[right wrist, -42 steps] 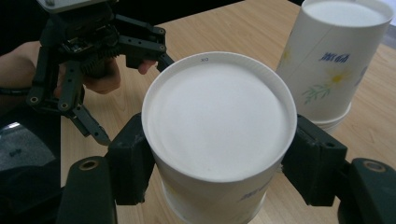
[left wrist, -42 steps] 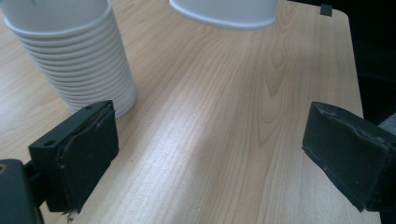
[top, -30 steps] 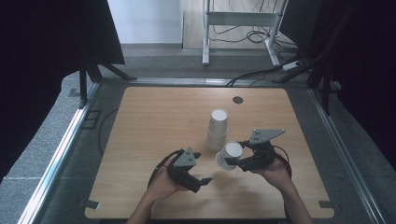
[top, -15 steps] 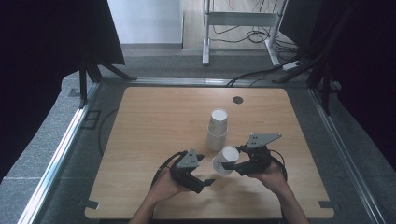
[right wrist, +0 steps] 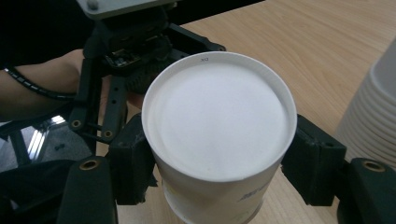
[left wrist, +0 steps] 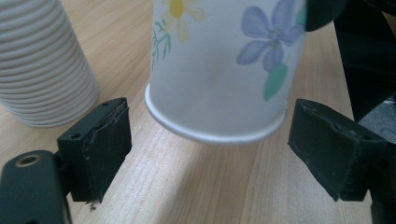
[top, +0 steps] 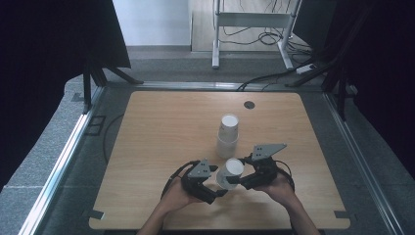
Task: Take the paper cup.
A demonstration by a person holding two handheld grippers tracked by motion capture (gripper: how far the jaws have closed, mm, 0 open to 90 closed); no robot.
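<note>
A white paper cup (top: 231,172) printed with flowers (left wrist: 219,70) is held off the table between both hands. My right gripper (right wrist: 223,161) is shut on its sides, and the cup's closed base (right wrist: 219,116) faces that camera. My left gripper (left wrist: 212,121) straddles the cup's other end. Its pads (left wrist: 100,140) stand apart from the rim with a gap on each side, and the jaws have just been closing around the cup. In the high view the left gripper (top: 218,191) and the right gripper (top: 238,179) meet at the cup near the table's front edge.
A tall stack of nested paper cups (top: 228,133) stands upside down just behind the grippers, seen again as the ribbed stack (left wrist: 42,65) and the stack's edge (right wrist: 373,116). A small dark disc (top: 249,105) sits at the back of the wooden table (top: 156,132).
The right gripper has carried the cup a little left and nearer, toward the left gripper. The cup's end now sits between the left jaws.
</note>
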